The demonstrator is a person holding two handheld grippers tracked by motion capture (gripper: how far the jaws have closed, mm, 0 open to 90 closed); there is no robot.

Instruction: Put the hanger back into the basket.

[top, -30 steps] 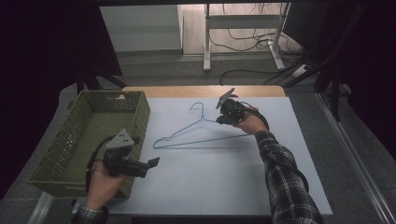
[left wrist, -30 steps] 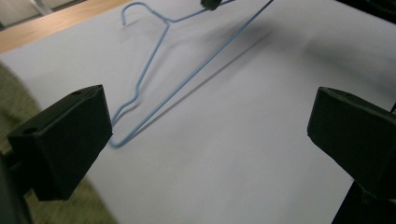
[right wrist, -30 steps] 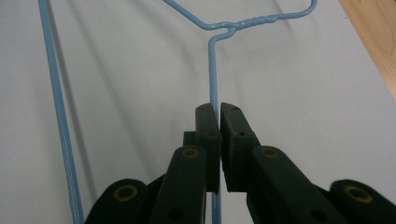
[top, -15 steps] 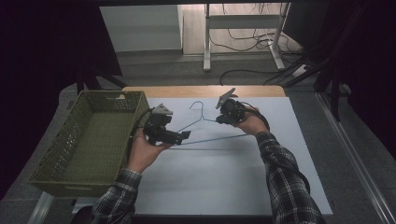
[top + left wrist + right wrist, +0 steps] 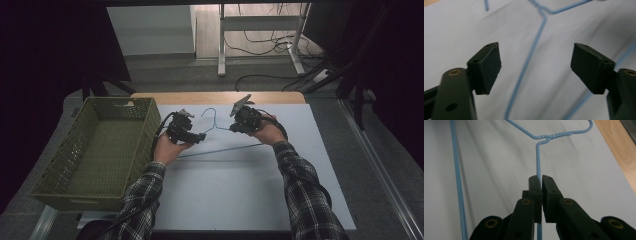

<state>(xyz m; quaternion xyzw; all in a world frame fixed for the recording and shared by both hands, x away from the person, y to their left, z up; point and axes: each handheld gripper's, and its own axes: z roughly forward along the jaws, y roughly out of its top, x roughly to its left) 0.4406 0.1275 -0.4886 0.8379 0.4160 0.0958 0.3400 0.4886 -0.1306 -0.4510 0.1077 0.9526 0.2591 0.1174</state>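
The white-covered tabletop (image 5: 240, 190) carries a green basket (image 5: 100, 150) at the frame's left and a blue wire hanger (image 5: 220, 145) at centre, just below the wooden back edge. Step in hand, as I read it: a two-handed grip on the hanger. To do it well, hold the right side steady, centre the left shoulder wire between the pads, then clamp fully before lifting. Left tongs (image 5: 535, 68) have just been closing; wire runs between the pads, untouched, jaws parted. Right tongs (image 5: 541, 182) are clenched on the right shoulder wire below the twisted neck.
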